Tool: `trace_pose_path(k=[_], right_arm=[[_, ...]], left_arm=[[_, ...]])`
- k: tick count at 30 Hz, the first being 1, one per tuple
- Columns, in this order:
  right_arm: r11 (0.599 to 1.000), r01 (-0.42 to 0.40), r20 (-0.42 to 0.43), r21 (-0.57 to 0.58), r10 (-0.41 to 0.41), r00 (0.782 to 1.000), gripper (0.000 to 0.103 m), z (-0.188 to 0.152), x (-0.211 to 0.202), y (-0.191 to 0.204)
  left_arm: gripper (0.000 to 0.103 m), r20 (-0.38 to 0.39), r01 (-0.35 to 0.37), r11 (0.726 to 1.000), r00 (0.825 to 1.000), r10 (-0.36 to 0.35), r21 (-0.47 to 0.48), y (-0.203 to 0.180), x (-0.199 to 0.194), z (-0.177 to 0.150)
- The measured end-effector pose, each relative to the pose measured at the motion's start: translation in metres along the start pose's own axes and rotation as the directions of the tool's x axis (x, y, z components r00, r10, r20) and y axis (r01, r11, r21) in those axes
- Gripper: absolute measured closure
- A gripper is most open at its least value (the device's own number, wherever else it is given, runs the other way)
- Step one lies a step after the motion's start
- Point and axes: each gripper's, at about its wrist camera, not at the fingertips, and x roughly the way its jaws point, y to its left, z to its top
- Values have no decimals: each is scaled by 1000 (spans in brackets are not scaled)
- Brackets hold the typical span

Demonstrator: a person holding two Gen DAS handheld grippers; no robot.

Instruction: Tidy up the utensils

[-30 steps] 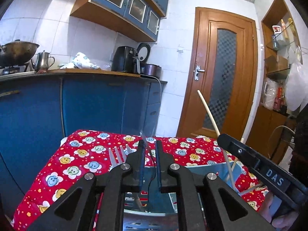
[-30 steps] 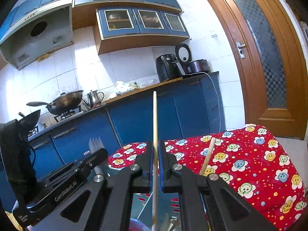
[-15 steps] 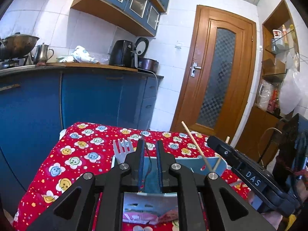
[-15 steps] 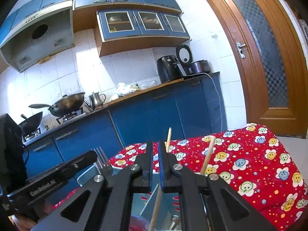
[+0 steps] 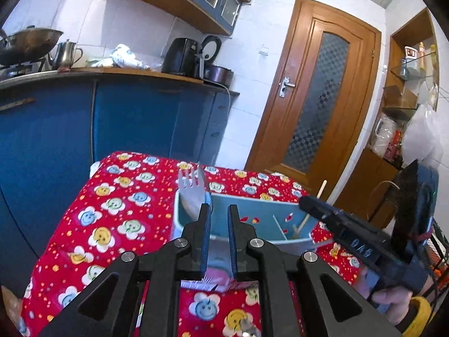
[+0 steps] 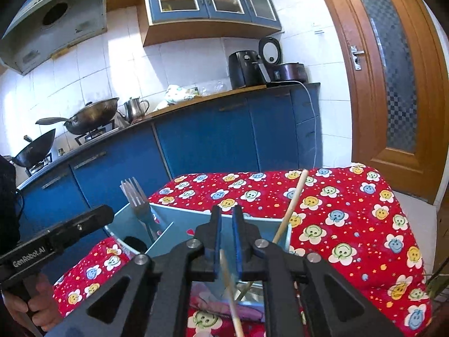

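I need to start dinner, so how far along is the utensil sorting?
Done: forks and one chopstick stand in the caddy. In hand: the right hand-held gripper has just been opening, a second chopstick loose between its jaws. The left hand-held gripper is empty. Left: that chopstick must settle; no other loose utensils clearly show.

A home kitchen is shown. Blue cabinets point(image 6: 224, 137) are set under a wooden counter point(image 6: 213, 95), with woks point(image 6: 92, 115) on a gas stove, a range hood point(image 6: 53, 22) and white wall tiles point(image 6: 118, 70). An air fryer point(image 6: 244, 68) and kettle point(image 6: 136, 108) are seen.

Fork point(image 5: 193, 188), chopstick point(image 6: 291, 205) upright — middle compartment free
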Motion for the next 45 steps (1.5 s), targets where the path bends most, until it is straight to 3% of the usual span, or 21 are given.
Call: trace_pose_path(k=[12, 20, 32, 35, 39, 45], right_arm=[[993, 37, -143, -111, -53, 988, 81, -4, -36, 14], [976, 81, -253, -202, -132, 958, 81, -22, -36, 23], [965, 141, -363, -223, -216, 906, 81, -37, -17, 23], [964, 150, -381, -221, -227, 896, 84, -39, -13, 21], [963, 150, -394, -224, -230, 890, 96, -39, -10, 19], [964, 134, -391, -228, -217, 895, 97, -41, -14, 22]], left_arm=[[91, -105, -61, 997, 992, 67, 54, 10, -17, -10], [91, -152, -91, 989, 982, 108, 115, 6, -23, -22], [91, -190, -102, 987, 974, 125, 124, 9, -29, -34], [91, -196, -107, 987, 972, 129, 121, 10, -29, -35], [91, -200, -110, 987, 971, 132, 114, 12, -27, -36], [91, -205, -110, 987, 970, 132, 116, 12, -25, -37]])
